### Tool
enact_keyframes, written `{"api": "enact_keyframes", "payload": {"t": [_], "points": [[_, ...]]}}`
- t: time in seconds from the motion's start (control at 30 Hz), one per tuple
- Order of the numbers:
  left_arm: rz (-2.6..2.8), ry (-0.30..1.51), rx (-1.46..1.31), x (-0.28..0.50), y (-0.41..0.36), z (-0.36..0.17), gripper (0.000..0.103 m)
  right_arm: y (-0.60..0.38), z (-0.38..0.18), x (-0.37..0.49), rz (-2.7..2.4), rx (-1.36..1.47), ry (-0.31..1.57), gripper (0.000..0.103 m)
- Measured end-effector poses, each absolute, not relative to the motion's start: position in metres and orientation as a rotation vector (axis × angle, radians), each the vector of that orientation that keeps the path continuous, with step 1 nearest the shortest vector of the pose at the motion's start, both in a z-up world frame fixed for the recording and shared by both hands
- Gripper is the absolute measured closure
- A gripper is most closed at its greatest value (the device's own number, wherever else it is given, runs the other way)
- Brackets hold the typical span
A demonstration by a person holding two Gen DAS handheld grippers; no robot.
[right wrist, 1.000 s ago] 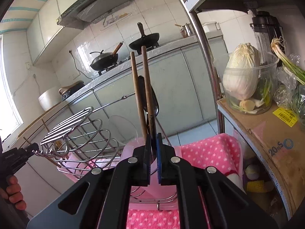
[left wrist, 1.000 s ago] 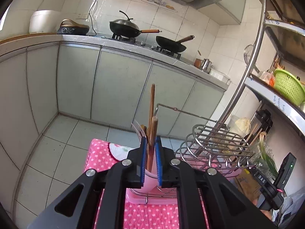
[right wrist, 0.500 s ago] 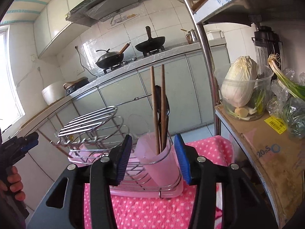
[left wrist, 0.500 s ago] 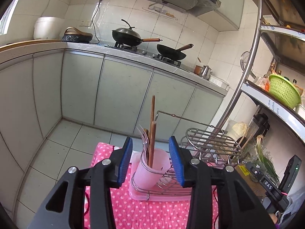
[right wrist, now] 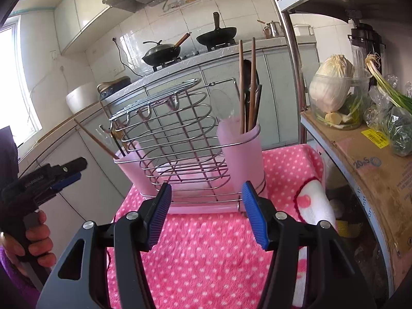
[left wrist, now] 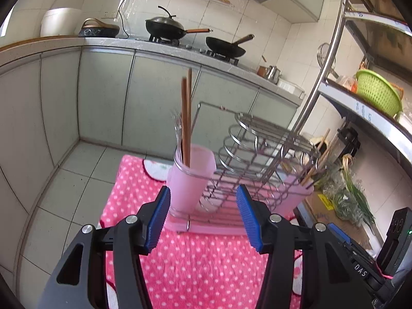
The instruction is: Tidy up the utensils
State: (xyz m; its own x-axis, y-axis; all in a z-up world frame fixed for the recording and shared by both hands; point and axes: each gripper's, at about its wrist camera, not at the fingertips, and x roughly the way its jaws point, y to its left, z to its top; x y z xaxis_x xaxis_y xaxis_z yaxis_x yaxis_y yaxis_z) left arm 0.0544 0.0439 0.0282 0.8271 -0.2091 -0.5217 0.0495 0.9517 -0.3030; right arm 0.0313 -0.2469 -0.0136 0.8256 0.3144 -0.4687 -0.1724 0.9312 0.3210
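Note:
A wire dish rack [left wrist: 260, 152] with a pink base stands on a pink dotted cloth [left wrist: 195, 265]. A pink cup [left wrist: 189, 177] at its near end holds two wooden chopsticks [left wrist: 186, 118] and forks. My left gripper [left wrist: 203, 216] is open and empty, just short of that cup. In the right wrist view the rack [right wrist: 177, 141] has a pink cup [right wrist: 243, 154] with two chopsticks [right wrist: 247, 85] and a dark spoon. My right gripper [right wrist: 207, 213] is open and empty before the rack. The left gripper [right wrist: 43, 177] shows at the left edge.
A second pink cup [right wrist: 135, 164] at the rack's other end holds a chopstick. A metal shelf post [right wrist: 293, 59] and a shelf with a cabbage bowl [right wrist: 334, 92] stand right of the cloth. Kitchen counters with woks [left wrist: 167, 28] lie behind.
Both grippers let go of their chopsticks, which now stand in the pink cups. Both opened wide and drew back from the rack.

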Motion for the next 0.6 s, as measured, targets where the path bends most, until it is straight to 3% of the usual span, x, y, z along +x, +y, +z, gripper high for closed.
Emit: {"api": "enact_keyframes", "payload": {"t": [0.6], "points": [[-0.154,0.596,-0.183,0.027,-0.001,0.008,0.050,-0.231,-0.009,0.006,0.196,0.193,0.524,0.044]]}}
